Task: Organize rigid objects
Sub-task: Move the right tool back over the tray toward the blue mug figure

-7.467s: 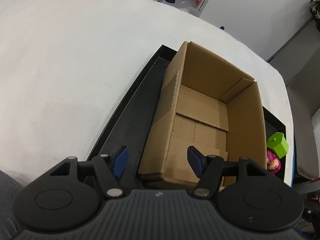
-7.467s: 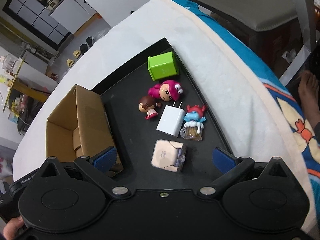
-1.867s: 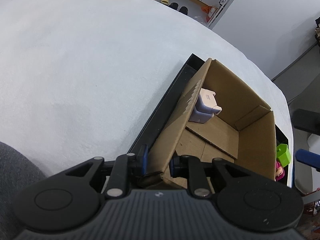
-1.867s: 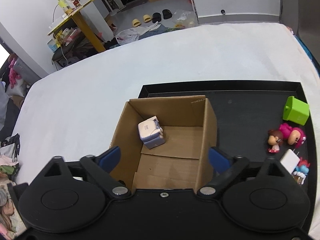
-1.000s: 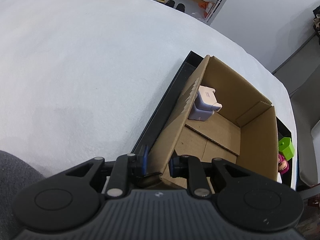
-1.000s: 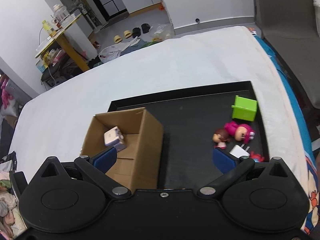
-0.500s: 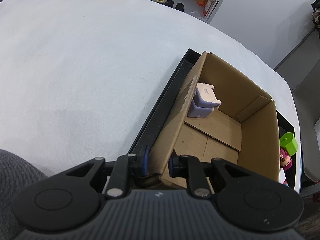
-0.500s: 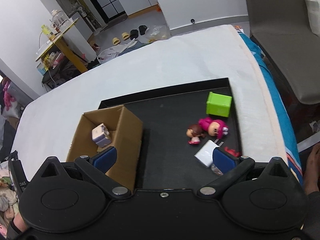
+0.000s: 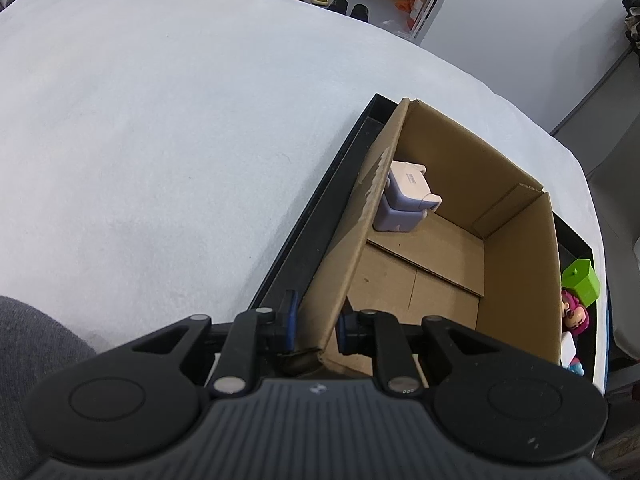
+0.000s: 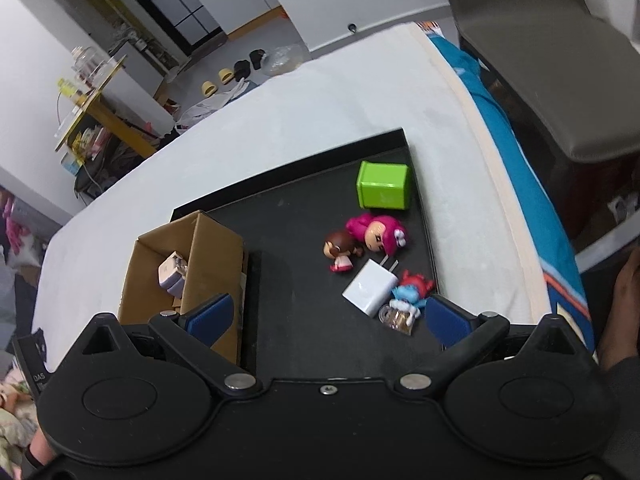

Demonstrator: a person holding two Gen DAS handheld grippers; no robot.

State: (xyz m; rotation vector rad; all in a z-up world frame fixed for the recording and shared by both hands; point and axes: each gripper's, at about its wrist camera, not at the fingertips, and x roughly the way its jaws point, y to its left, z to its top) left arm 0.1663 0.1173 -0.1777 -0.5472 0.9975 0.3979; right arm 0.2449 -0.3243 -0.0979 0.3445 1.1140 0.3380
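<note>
My left gripper (image 9: pixel 316 330) is shut on the near left wall of the open cardboard box (image 9: pixel 516 248), which stands on the black tray (image 9: pixel 320 216). A pale lilac toy (image 9: pixel 404 200) lies inside the box against that wall; it also shows in the right wrist view (image 10: pixel 172 274). My right gripper (image 10: pixel 326 316) is open and empty above the tray (image 10: pixel 304 208). On the tray lie a green cube (image 10: pixel 384 186), a pink doll (image 10: pixel 378 232), a small brown-haired doll (image 10: pixel 340 250), a white charger (image 10: pixel 370 286) and a blue figure (image 10: pixel 410 296).
The tray sits on a white cloth-covered table (image 9: pixel 160 120). A grey chair (image 10: pixel 540 60) stands beyond the table's right edge, over a blue patterned cloth (image 10: pixel 520 184). A yellow shelf (image 10: pixel 96 112) and shoes are on the floor far behind.
My right gripper has swung right, away from the box and over the toys. The left gripper keeps its hold on the box wall; the lilac toy went into the box earlier.
</note>
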